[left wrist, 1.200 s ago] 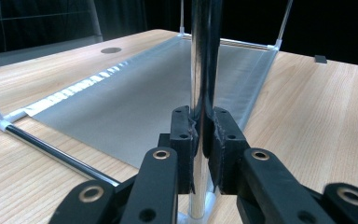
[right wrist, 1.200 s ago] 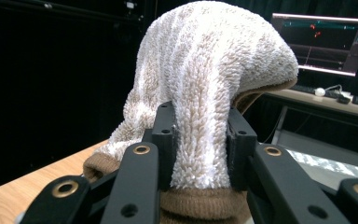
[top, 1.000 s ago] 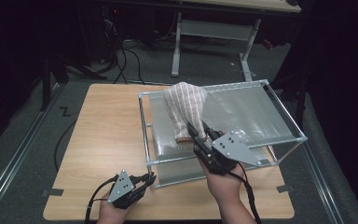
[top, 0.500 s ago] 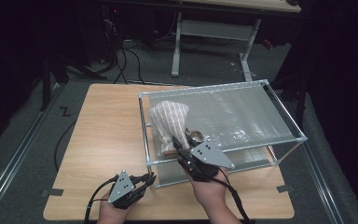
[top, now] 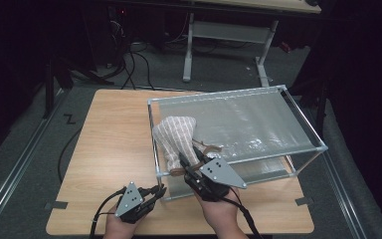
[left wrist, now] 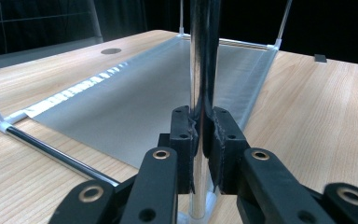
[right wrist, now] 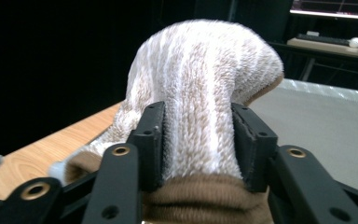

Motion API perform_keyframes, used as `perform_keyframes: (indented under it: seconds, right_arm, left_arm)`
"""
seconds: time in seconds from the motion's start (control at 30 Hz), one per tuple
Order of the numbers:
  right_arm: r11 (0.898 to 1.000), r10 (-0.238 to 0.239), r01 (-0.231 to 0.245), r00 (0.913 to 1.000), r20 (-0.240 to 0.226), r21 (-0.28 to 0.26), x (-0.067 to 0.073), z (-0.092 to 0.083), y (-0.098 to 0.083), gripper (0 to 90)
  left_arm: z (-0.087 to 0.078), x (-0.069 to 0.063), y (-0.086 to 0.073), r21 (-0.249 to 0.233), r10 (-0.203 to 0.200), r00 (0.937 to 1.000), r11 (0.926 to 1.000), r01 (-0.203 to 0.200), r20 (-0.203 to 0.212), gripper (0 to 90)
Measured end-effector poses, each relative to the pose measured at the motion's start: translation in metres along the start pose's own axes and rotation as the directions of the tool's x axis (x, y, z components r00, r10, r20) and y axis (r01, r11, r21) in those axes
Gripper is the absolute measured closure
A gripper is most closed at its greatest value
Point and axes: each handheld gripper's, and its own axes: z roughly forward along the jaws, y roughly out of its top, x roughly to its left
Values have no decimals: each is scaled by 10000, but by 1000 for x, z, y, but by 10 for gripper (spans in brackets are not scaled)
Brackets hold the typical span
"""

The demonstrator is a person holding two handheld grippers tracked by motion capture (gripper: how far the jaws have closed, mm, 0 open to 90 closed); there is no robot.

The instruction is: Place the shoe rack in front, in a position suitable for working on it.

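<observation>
The left gripper [top: 149, 195] is clamped tight on the rack's [top: 283, 89] near corner post [left wrist: 200, 70]. The right gripper [top: 191, 162] (jaws just been opening) has the striped sock [top: 175, 139] between its jaws, draped over the rack's left rail above the desk [top: 109, 144]

Wooden table [top: 109, 149], grey metal stand [top: 219, 35] behind, perhaps cables [top: 139, 64] on floor

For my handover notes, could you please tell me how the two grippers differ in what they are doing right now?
The left gripper is clamped shut on the rack's upright metal post; the right gripper has a striped sock between its jaws, which have just been opening. The left sits at table level, the right higher, at the rack's top shelf. Both are hand-held.
</observation>
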Motion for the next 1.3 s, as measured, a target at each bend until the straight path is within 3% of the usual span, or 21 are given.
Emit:
perform_keyframes:
  seconds: [0.13,0.33,0.47,0.63,0.73,1.03,1.3]
  right_arm:
    - [9999,33,-33,10000,44,102,-1,6,-1,530]
    - [9983,-105,119,9997,240,-572,3,6,9,410]
    - [9981,-312,330,9989,350,-528,8,14,9,488]
    - [9973,-613,586,9963,607,447,12,25,-5,591]
    - [9972,-584,552,9962,640,510,11,24,-9,620]
    - [9979,-473,416,9920,1174,504,-11,12,-16,618]
    - [9999,-63,38,9764,2161,118,-53,-6,-27,589]
  left_arm:
    - [0,0,0,9,6,10000,10000,-6,2,808]
    - [0,0,0,4,8,10000,10000,-8,6,808]
    - [0,0,0,-12,-6,10000,10000,6,1,808]
    - [0,0,0,-15,-11,10000,10000,11,-10,808]
    - [0,0,0,-3,32,10000,10000,-32,-10,809]
    - [-1,-1,0,3,63,10000,10000,-63,-10,808]
    - [-1,-1,-1,-21,31,10000,10000,-31,-52,808]
